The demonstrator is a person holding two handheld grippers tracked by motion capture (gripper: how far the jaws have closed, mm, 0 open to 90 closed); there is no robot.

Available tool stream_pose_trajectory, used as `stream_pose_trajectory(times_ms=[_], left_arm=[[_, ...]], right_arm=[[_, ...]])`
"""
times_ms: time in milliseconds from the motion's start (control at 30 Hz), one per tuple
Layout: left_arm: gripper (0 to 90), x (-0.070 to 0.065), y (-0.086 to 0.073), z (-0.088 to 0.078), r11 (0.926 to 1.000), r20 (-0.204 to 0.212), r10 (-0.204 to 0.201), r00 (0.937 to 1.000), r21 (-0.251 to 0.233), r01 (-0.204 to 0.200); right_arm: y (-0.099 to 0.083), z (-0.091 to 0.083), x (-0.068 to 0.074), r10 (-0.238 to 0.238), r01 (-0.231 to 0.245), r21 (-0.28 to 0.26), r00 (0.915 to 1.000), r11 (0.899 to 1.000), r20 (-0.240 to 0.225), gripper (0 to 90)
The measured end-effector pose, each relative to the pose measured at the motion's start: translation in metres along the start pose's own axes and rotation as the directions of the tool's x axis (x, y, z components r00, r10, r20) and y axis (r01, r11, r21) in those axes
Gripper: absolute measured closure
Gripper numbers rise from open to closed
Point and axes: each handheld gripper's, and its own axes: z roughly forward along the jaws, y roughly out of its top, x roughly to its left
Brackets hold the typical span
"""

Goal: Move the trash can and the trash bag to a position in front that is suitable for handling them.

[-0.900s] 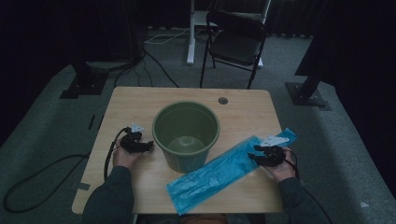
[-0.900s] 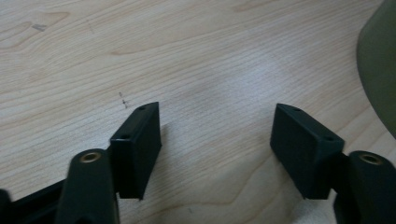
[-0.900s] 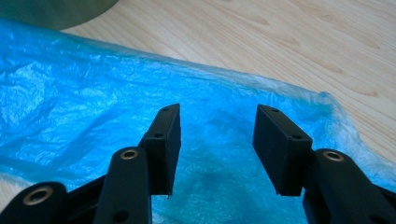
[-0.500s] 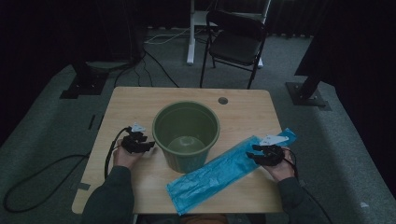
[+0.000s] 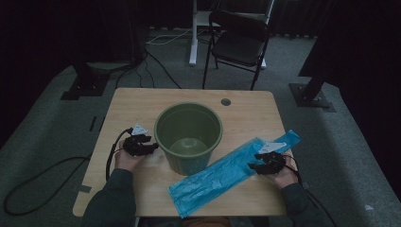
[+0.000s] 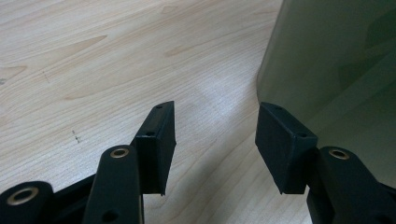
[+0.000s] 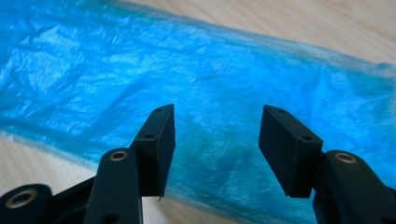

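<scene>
A person seated at a wooden worktop [image 5: 142, 113] prepares to line a green bin [image 5: 188, 137] with a blue plastic bag [image 5: 227, 172], a gripper in each hand. The bin stands upright and bare inside at the middle of the worktop; the bag lies flat and folded in a long strip on the person's right, running from the near edge up towards the far right corner, one long side passing just beside the foot of the bin.

The right gripper [image 7: 215, 140] hangs over the far half of the bag, jaws spread wide with nothing pinched between them; the right gripper view looks straight down on crinkled blue film. The left gripper [image 6: 212, 140] sits low beside the bin's left wall, jaws likewise released, bare wood between them and the green wall just off the right-hand pad.

By the look of it the work is at its opening step: the bag has not been lifted and the bin is untouched. The next move likely calls for the right jaws to drop and nip a single edge of the thin film, which may slip or bunch, while the left gripper steadies the bin or comes across to help open the bag's mouth.
</scene>
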Motion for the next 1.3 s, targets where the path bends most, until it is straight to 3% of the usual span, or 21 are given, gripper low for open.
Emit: stream_pose_trajectory(times_ms=[200, 433, 867, 1133, 1300], left_arm=[[47.0, -0.002, 0.003, 0.001, 1.0000, 0.003, 0.000, 1.0000, -0.006, 0.000], [47.0, -0.003, 0.003, 0.001, 0.9999, -0.001, -0.004, 1.0000, -0.011, 0.004], [47.0, -0.005, 0.006, 0.002, 0.9999, 0.008, 0.007, 0.9999, -0.013, -0.007], [47.3, -0.007, 0.007, 0.002, 0.9998, 0.017, 0.009, 0.9998, -0.018, -0.008], [47.3, -0.009, 0.008, 0.003, 0.9997, 0.022, 0.012, 0.9997, -0.021, -0.011]], right_arm=[[0.001, 0.011, -0.003, -0.002, 0.002, 0.054, 1.0000, 0.999, 0.001, 45.8], [0.004, 0.017, -0.013, 0.027, -0.026, 0.050, 0.9996, 0.998, -0.007, 45.6], [0.028, 0.036, -0.048, 0.059, -0.063, 0.059, 0.9956, 0.996, 0.073, 44.7], [0.049, 0.048, -0.059, 0.032, -0.046, 0.099, 0.9905, 0.994, 0.133, 45.3], [0.058, 0.055, -0.063, 0.029, -0.045, 0.103, 0.9886, 0.994, 0.147, 45.7]])
